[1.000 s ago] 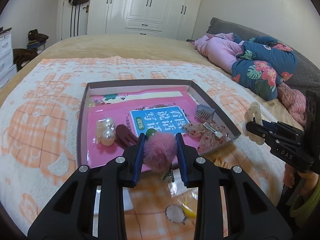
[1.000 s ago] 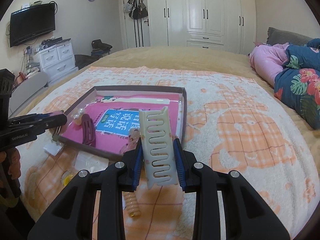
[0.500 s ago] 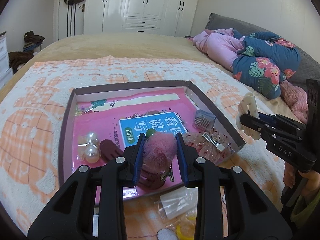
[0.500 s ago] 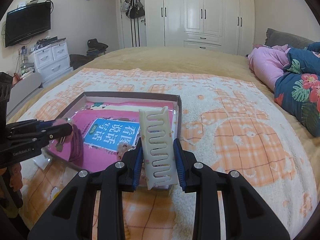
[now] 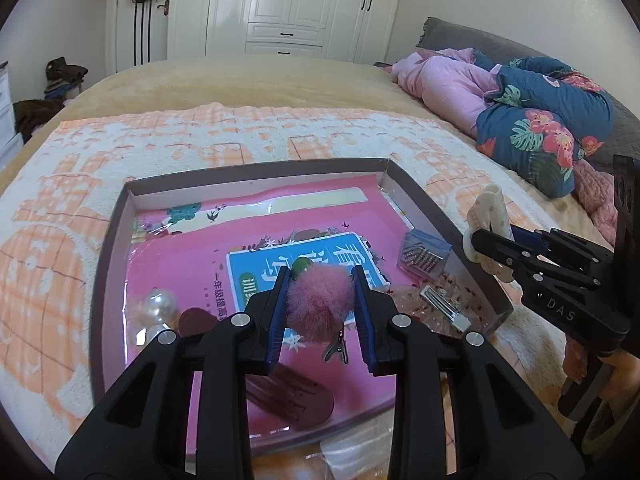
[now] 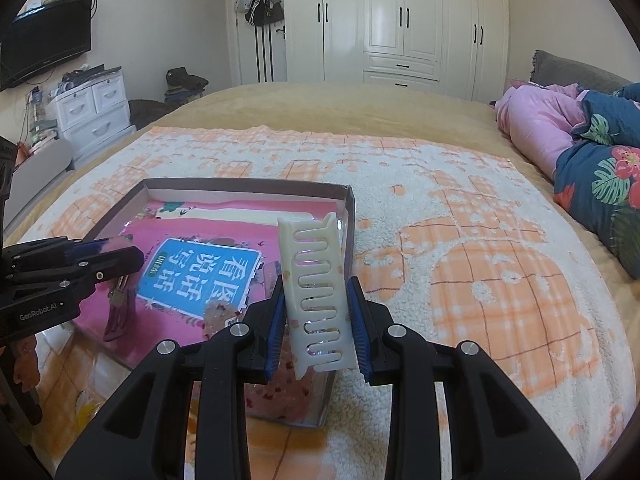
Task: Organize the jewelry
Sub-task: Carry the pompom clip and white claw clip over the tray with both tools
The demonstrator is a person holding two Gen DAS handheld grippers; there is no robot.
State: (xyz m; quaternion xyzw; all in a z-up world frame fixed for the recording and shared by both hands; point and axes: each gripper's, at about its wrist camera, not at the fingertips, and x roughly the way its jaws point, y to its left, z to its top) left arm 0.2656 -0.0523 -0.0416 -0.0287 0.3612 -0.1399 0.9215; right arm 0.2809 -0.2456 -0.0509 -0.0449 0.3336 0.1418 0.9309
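Observation:
A shallow cardboard box [image 5: 420, 200] [image 6: 248, 185] with a pink book as its floor lies on the orange-and-white blanket. My left gripper [image 5: 320, 300] is shut on a fluffy pink pom-pom hair clip [image 5: 318, 306], held above the box's near half. My right gripper [image 6: 318, 320] is shut on a cream comb-like hair claw [image 6: 316, 280], held upright over the box's near right corner; it also shows in the left wrist view as the right gripper [image 5: 486, 240]. In the box lie pearl clips [image 5: 160, 306], a maroon hair clip [image 5: 288, 400], a small clear case [image 5: 424, 252] and a glittery clip [image 5: 444, 308].
Pink and floral blue bedding [image 5: 536, 120] [image 6: 592, 152] is piled at the right of the bed. White wardrobes [image 6: 400, 20] stand beyond the bed, a white drawer unit [image 6: 92, 108] at the left. Plastic packets [image 6: 84, 404] lie on the blanket before the box.
Both grippers have moved forward over the box with their clips still held. The box now fills more of both views, and the loose packets have slipped below the frame.

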